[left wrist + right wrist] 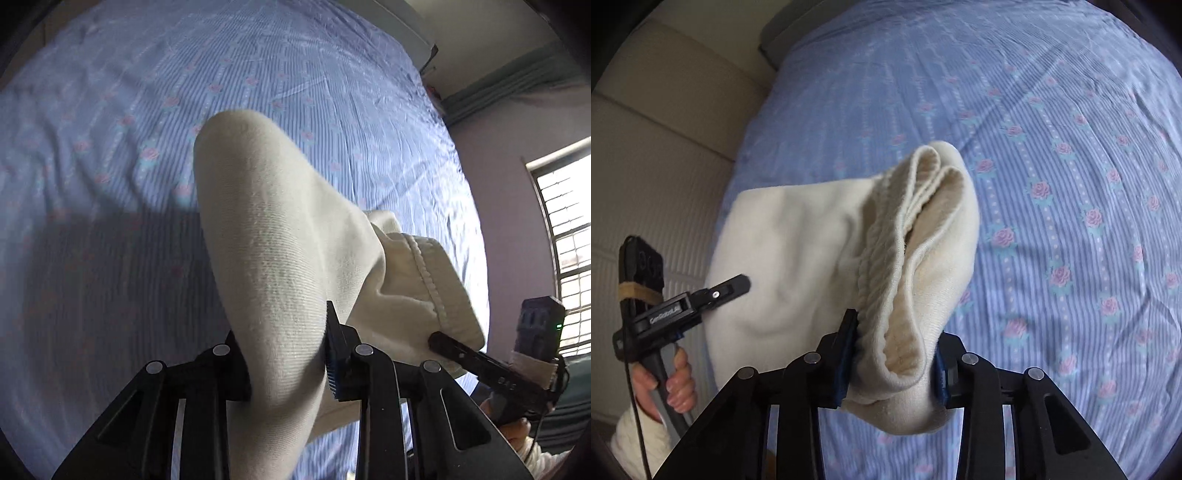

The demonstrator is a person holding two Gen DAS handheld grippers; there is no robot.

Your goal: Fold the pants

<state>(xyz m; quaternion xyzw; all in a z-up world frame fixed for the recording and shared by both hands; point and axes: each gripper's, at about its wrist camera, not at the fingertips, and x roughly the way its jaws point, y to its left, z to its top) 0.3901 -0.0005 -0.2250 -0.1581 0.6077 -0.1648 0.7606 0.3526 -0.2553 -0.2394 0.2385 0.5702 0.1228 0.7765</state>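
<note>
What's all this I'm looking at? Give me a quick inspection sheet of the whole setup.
Surface: bed sheet, blue striped with pink roses, wrinkled.
Job's things: cream pants, lifted off the sheet, held at two places; ribbed waistband bunched in the right gripper.
Clutter: nothing seen.
Grippers: left gripper shut on the pants; right gripper shut on the waistband; each held by a hand.
Cables: one black cable hangs from the left gripper's handle.
Surroundings: window, wall, beige headboard.

Right gripper (892, 354) pinches cream pants (812, 236) above a blue floral sheet (1052, 166); left gripper (738, 284) touches the pants' left side.
</note>
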